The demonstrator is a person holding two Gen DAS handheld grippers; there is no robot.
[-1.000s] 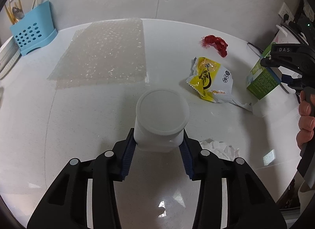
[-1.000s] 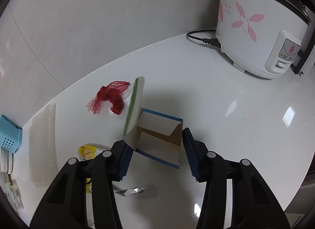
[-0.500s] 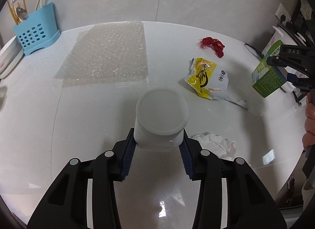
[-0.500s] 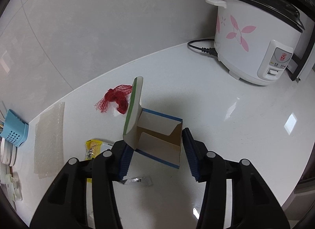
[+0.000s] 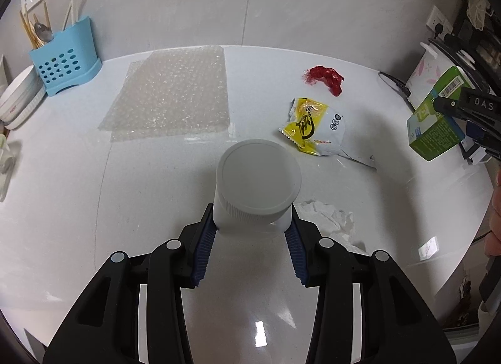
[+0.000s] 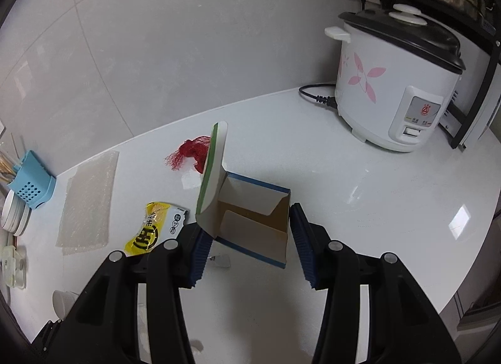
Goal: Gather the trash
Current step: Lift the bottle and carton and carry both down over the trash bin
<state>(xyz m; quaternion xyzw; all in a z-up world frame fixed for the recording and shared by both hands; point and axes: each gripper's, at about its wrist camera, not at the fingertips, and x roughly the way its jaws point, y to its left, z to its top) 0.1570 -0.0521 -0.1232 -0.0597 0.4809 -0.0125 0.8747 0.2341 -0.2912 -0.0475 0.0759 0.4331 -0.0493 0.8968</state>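
Observation:
My left gripper [image 5: 250, 232] is shut on a white plastic jar [image 5: 256, 185] with a round lid and holds it above the white counter [image 5: 62, 207]. My right gripper [image 6: 247, 238] is shut on an open green and blue cardboard box [image 6: 250, 217], flap up, held in the air; the box also shows at the right of the left wrist view [image 5: 438, 120]. On the counter lie a yellow snack wrapper [image 5: 313, 126], a red mesh net [image 5: 325, 76], a crumpled white tissue [image 5: 325, 213] and a sheet of bubble wrap [image 5: 175, 94].
A blue utensil holder [image 5: 65, 57] and stacked white bowls [image 5: 18, 101] stand at the back left. A white rice cooker [image 6: 397, 88] with its black cord [image 6: 316, 94] stands at the back right. The counter's rounded front edge runs along the right.
Both grippers have risen and drawn back from the counter, each with its object still held. The box and the jar sit higher above the trash than before.

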